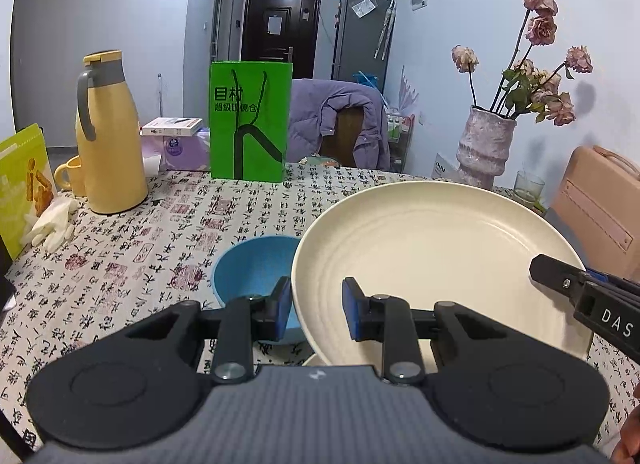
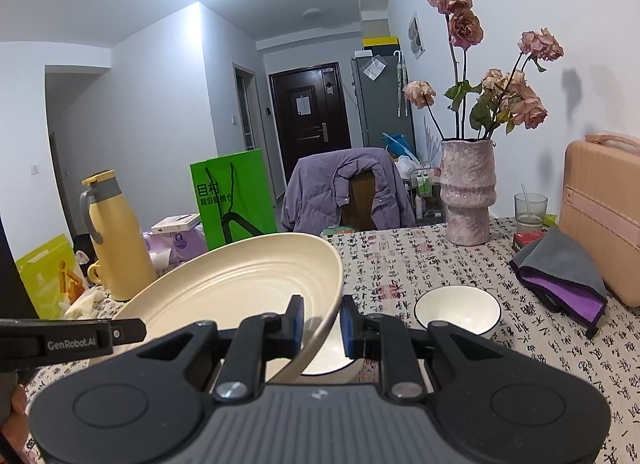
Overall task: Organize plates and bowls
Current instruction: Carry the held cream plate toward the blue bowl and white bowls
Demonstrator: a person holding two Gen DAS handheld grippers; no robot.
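A large cream plate hangs tilted above the patterned tablecloth, held between both grippers. My left gripper is shut on its left rim. My right gripper is shut on the right rim of the cream plate. Each gripper shows in the other's view: the right gripper at the plate's far side, the left gripper at the lower left. A blue bowl sits on the table just left of the plate. A white bowl with a dark rim stands to the right. Another pale dish lies partly hidden under the plate.
A yellow thermos, a yellow cup, white gloves and a green paper bag stand at the back left. A vase of dried roses, a glass, a pink case and a grey-purple cloth fill the right side.
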